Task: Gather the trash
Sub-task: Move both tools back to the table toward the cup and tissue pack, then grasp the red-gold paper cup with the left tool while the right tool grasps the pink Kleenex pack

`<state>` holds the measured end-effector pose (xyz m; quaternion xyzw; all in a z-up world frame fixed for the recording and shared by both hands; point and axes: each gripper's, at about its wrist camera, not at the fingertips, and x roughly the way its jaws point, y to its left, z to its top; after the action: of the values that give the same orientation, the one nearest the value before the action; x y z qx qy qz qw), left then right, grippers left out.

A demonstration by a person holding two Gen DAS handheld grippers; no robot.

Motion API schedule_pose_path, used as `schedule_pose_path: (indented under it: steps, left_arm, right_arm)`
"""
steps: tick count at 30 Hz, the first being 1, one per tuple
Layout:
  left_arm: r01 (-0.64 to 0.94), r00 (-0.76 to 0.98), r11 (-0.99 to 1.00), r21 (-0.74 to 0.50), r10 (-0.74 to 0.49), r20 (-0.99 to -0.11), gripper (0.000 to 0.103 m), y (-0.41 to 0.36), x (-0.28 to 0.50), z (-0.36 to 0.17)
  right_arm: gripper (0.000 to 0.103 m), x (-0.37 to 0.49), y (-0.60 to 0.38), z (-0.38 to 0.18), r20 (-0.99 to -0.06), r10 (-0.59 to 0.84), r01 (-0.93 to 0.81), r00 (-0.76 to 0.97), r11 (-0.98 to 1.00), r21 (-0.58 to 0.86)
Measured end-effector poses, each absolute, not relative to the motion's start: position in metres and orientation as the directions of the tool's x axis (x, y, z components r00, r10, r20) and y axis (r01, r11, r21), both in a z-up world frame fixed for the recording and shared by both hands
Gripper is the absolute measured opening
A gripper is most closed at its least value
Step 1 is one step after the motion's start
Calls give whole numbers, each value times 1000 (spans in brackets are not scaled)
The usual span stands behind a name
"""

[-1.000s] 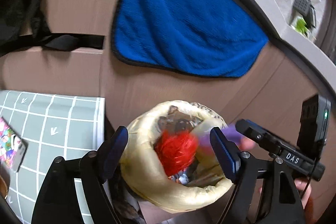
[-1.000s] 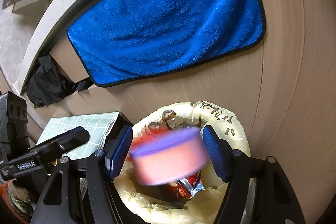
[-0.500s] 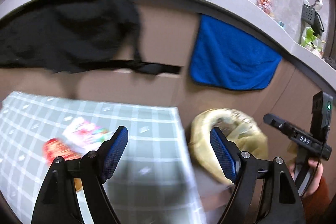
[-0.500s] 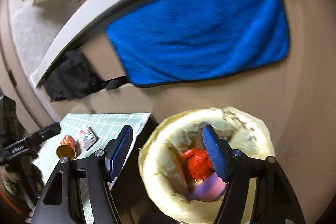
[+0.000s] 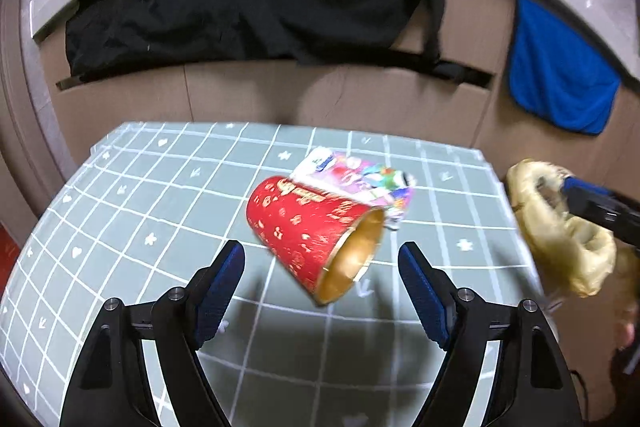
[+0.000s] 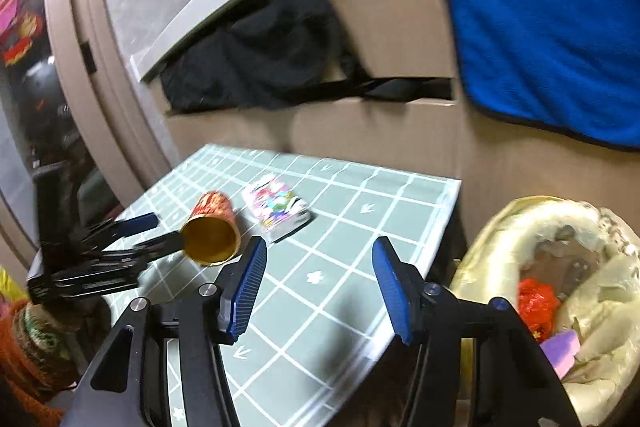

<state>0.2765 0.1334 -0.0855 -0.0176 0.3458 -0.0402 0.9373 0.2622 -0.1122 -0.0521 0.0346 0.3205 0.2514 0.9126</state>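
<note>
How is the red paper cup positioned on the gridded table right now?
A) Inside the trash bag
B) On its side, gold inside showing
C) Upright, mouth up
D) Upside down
B: the red paper cup lies tipped on the gridded table, its gold-lined mouth facing the open left gripper.

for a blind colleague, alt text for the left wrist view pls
The open left gripper hovers over a red paper cup lying on its side on a green grid mat, a colourful packet just behind it. A yellow trash bag sits right.
</note>
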Motion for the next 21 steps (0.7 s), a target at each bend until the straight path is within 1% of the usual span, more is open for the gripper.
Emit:
schedule_pose_path:
  steps: [1, 3, 4, 6, 7, 8, 9, 11, 15, 19, 21]
  left_arm:
    - [45, 751, 998, -47, -65, -657, 71, 134, 283, -90]
    - [-13, 724, 1000, -25, -8, -690, 45, 135, 299, -98]
    - [-31, 712, 999, -38, -5, -702, 41, 138, 304, -100]
    - [-37, 699, 993, -114, -56, -713, 29, 149, 310, -104]
    - [-36, 704, 988, -151, -82, -705, 24, 155, 310, -104]
    - [-37, 718, 984, -175, -96, -689, 14, 162, 307, -102]
    - [-41, 736, 980, -196, -103, -669, 12, 169, 302, -99]
    - [-60, 774, 970, -237, -105, -625, 10, 185, 293, -94]
    - [-103, 823, 944, -314, -97, -560, 10, 214, 281, -85]
    - [-82, 820, 924, -374, -151, -552, 10, 226, 280, -88]
    - [-72, 820, 916, -396, -172, -546, 10, 229, 278, -89]
  right_arm:
    - [52, 262, -108, -51, -570, 479, -446, 668, 870, 209]
    - [52, 263, -102, -49, -576, 457, -447, 678, 878, 171]
    - [52, 265, -100, -47, -579, 451, -448, 679, 880, 161]
    - [52, 272, -92, -46, -592, 459, -472, 663, 870, 145]
    - [52, 274, -86, -46, -597, 465, -489, 654, 862, 137]
    - [52, 278, -78, -46, -601, 471, -509, 645, 852, 122]
    - [52, 281, -71, -47, -606, 473, -525, 639, 844, 105]
    - [52, 290, -55, -52, -622, 483, -560, 616, 824, 85]
    - [53, 315, -23, -63, -661, 519, -620, 542, 778, 104]
    - [53, 341, 7, -76, -704, 499, -650, 505, 756, 70]
    - [53, 355, 21, -85, -729, 459, -651, 508, 759, 24]
